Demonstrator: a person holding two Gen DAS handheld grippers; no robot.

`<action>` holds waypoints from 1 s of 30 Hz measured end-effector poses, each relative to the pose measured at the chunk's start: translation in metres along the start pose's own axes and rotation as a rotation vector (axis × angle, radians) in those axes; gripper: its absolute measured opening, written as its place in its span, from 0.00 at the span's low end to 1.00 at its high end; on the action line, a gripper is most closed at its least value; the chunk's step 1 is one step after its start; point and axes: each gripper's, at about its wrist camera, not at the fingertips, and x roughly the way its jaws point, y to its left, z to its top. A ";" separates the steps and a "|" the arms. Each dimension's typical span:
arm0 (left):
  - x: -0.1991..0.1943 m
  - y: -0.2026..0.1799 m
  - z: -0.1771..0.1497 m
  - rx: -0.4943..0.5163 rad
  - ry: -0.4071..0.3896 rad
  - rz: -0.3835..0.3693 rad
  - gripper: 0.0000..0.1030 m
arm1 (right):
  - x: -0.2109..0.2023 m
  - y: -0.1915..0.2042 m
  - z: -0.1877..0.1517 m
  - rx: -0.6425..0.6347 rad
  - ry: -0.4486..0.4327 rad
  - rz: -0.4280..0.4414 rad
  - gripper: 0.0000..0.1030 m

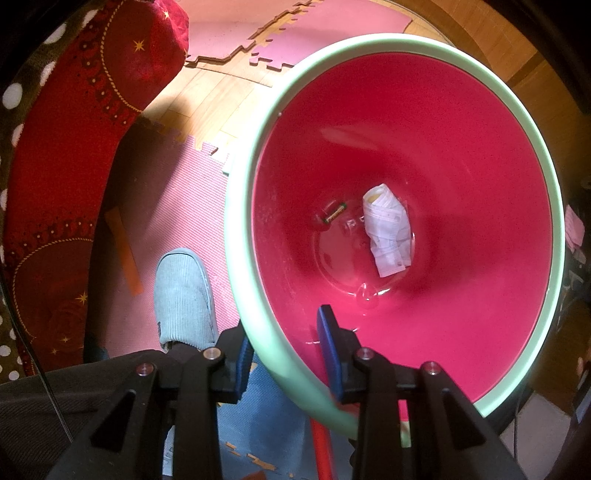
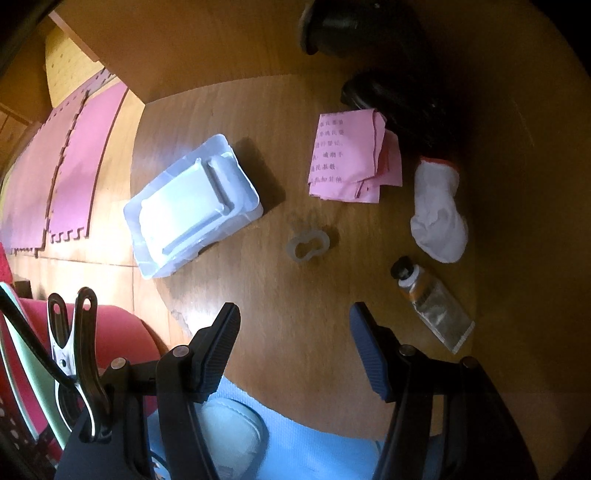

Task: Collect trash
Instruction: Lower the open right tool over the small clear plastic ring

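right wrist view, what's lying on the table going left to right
clear plastic tray → small translucent ring → folded pink paper → squeezed tube, with the white sock above it at much the same position across.

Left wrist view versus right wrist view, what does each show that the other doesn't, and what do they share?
Only the left wrist view: inside the red bin, crumpled paper, with the left tongs clamped on its green rim. Only the right wrist view: the table with a plastic tray, pink paper, a tube, and the open right tongs. Both: pink floor mats.
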 end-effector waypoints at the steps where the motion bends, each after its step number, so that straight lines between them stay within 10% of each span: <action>1: 0.000 -0.001 0.000 -0.001 0.001 0.001 0.33 | 0.000 0.000 0.002 0.004 -0.002 0.002 0.61; 30: 0.000 -0.001 0.001 -0.002 0.001 0.004 0.33 | 0.017 -0.008 0.023 0.178 0.003 0.042 0.61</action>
